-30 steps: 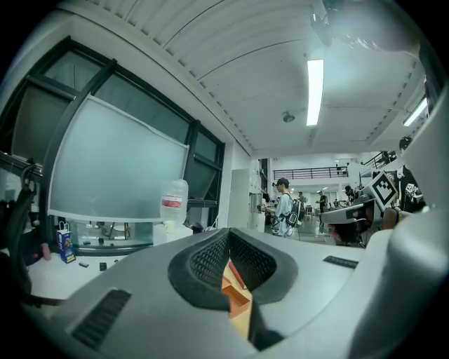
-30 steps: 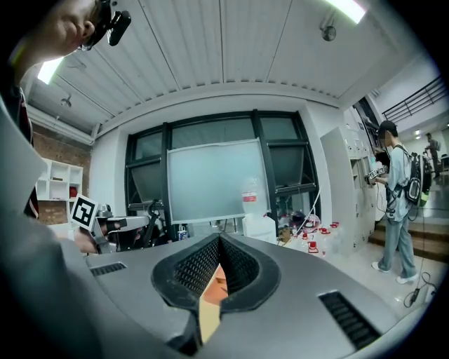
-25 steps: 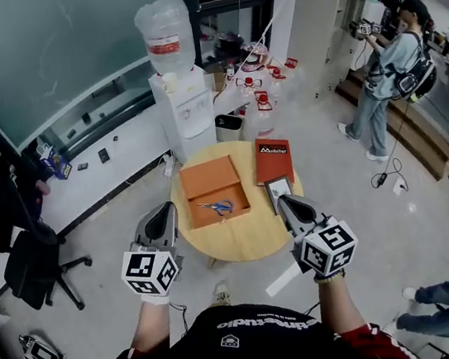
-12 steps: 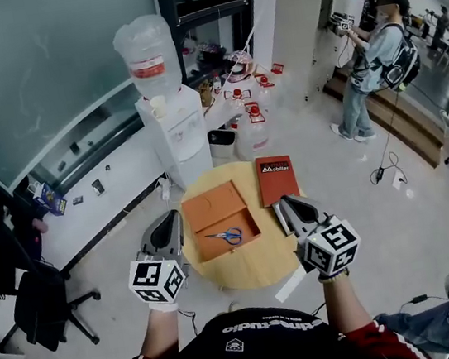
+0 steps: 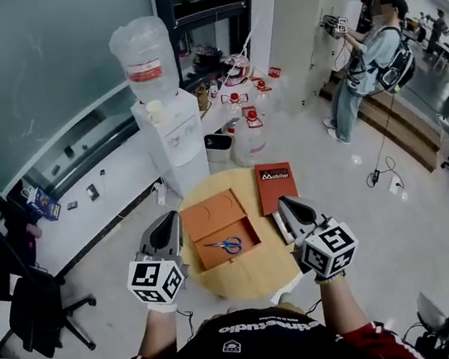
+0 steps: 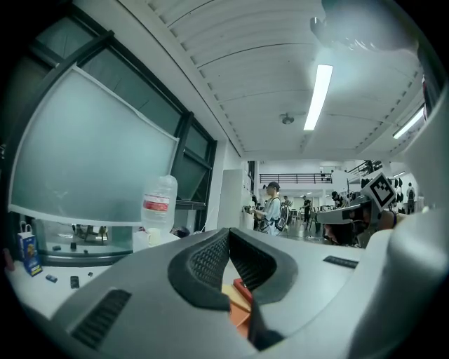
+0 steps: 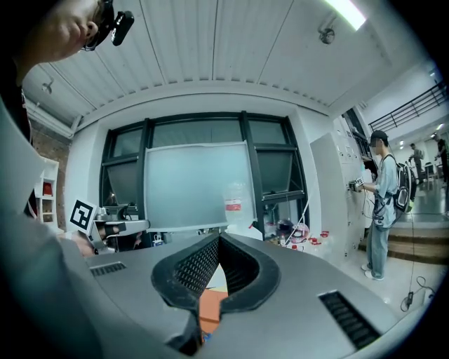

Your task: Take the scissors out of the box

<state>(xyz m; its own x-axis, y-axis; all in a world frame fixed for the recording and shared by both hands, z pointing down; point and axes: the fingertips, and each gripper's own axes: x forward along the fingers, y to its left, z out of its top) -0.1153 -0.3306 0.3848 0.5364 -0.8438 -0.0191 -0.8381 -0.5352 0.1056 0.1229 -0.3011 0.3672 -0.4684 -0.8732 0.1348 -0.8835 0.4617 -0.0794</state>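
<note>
1. Wooden and round, the table (image 5: 252,277) is standing just in front of the person and is carrying everything the task needs.
2. Orange and lying open with its lid folded back, the box (image 5: 209,256) is sitting on the table's left half, with a red booklet (image 5: 276,185) lying apart from it to the right.
3. Grey and held level, the left gripper (image 5: 167,218) and the right gripper (image 5: 283,202) are hovering on either side of the box, above the table's edges. Each gripper view is showing its fingertips pressed together with nothing between them, and only a sliver of orange box is showing through the hollow behind the tips.
4. Blue-handled and small, the scissors (image 5: 228,245) are lying flat on the floor of the box, untouched.

The approach is the step in hand, by my reading: neither gripper is reaching into the box yet. The next move is calling for one gripper, likely the right, to be tipping downward, spreading its jaws, and lowering over the scissors before closing on them.
</note>
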